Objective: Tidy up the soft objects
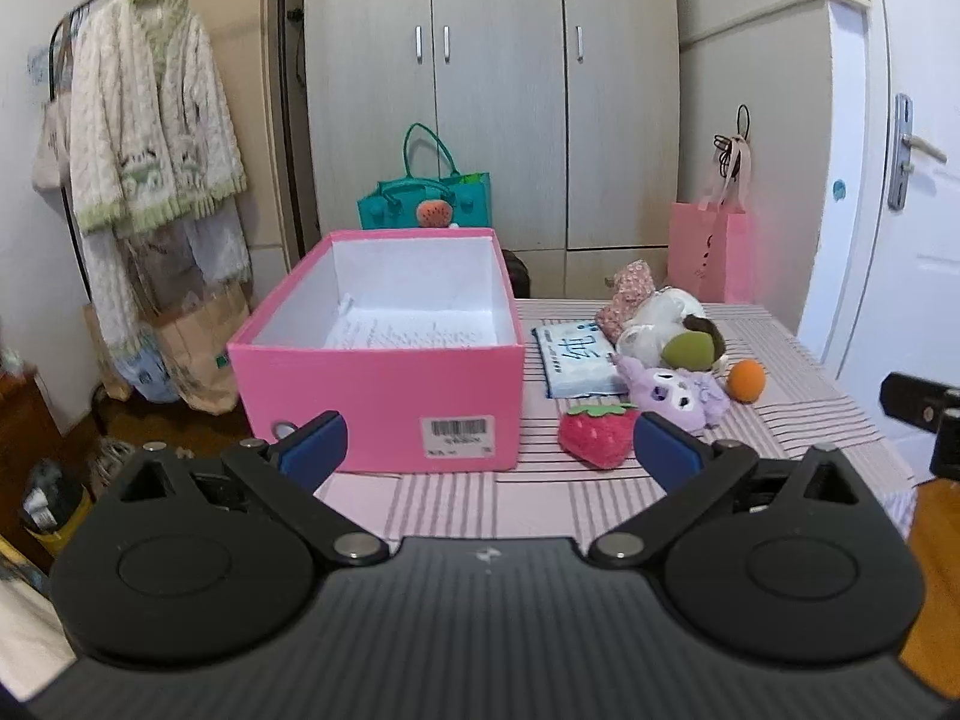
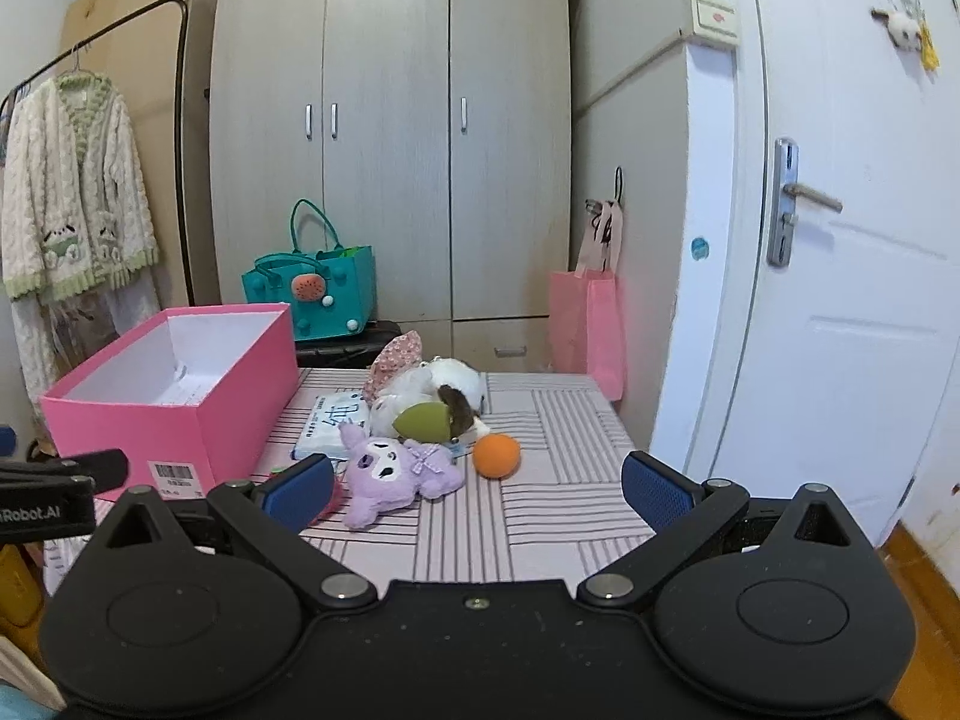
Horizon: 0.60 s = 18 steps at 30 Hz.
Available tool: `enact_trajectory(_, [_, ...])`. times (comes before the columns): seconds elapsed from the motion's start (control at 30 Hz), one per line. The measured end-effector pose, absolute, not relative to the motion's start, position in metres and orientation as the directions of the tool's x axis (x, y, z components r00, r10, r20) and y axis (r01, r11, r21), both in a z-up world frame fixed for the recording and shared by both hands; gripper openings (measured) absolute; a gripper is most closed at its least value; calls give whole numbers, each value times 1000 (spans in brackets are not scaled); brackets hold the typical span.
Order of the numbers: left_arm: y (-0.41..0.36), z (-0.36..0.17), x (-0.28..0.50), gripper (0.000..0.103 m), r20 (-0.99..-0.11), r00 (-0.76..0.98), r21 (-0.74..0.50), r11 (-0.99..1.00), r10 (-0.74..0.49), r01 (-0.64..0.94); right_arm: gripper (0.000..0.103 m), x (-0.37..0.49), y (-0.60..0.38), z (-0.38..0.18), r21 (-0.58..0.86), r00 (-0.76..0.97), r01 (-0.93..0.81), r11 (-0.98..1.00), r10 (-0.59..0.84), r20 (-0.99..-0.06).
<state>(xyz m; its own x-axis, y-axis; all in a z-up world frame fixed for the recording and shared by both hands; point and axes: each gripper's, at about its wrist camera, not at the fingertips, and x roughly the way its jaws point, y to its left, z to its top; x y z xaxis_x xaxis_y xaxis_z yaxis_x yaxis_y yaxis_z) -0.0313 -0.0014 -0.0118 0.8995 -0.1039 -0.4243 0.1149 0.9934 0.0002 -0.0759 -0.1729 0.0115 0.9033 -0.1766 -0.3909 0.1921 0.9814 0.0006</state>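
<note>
- Desk (image 1: 792,414) covered with a pale pink cloth striped in dark lines; all task items lie on it
- Open pink cardboard box with white inside (image 1: 384,354) stands on the desk's left part, a barcode label on its near wall; only a sheet of paper shows on its floor
- Left tongs (image 1: 489,444) held above the near desk edge, blue-padded jaws spread wide, nothing between them; the box's near wall shows in the gap
- Right tongs (image 2: 477,486) held likewise above the near edge, jaws spread wide and empty, facing the toy cluster
- White tissue pack with blue print (image 1: 573,360) lies flat just right of the box
- White plush animal with brown patch and olive-green piece (image 2: 438,399) lies behind, touching a floral pink fabric toy (image 2: 393,360)
- Purple plush rabbit-eared doll (image 2: 393,471) lies in front, overlapping the tissue pack's near corner
- Red plush strawberry with green leaves (image 1: 597,432) lies near the box's front right corner
- Small orange ball (image 2: 497,455) rests just right of the purple doll
</note>
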Motion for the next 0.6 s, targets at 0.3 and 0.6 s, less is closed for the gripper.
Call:
enact_trajectory(0.3, [-9, -17, -34, 103, -407, 907, -2, 993, -105, 114, 103, -80, -181, 9, 31, 901, 204, 978, -176, -397])
enact_trajectory(0.6, [-3, -17, -38, 103, -389, 916, -36, 995, -97, 90, 103, -89, -181, 9, 3, 905, 206, 979, -189, -380])
